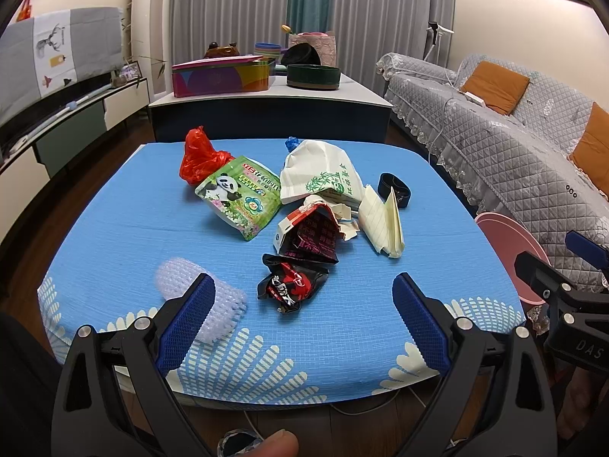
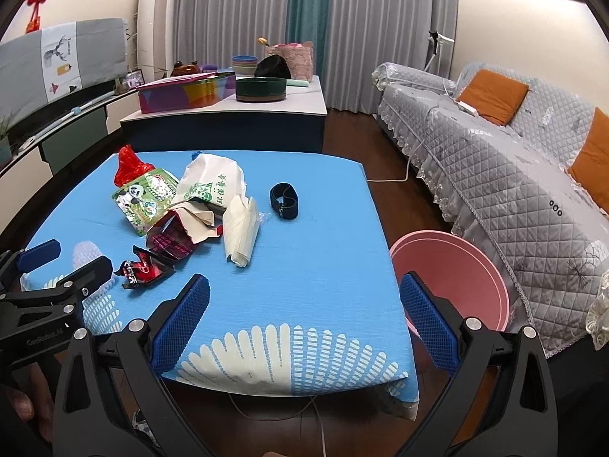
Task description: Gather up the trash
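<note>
Left gripper [image 1: 304,304] spread wide and empty over blue patterned tablecloth [image 1: 114,228], right gripper [image 2: 304,304] likewise wide, crumpled black-red snack wrapper [image 1: 291,283] nearest among heaped trash mid-table, round pink plastic bin [image 2: 456,266] beside table's right edge.

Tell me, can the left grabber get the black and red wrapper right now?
Probably yes. The left gripper is open and empty, and the black and red wrapper lies flat on the blue tablecloth just ahead of its fingers, with nothing lying between them.
</note>
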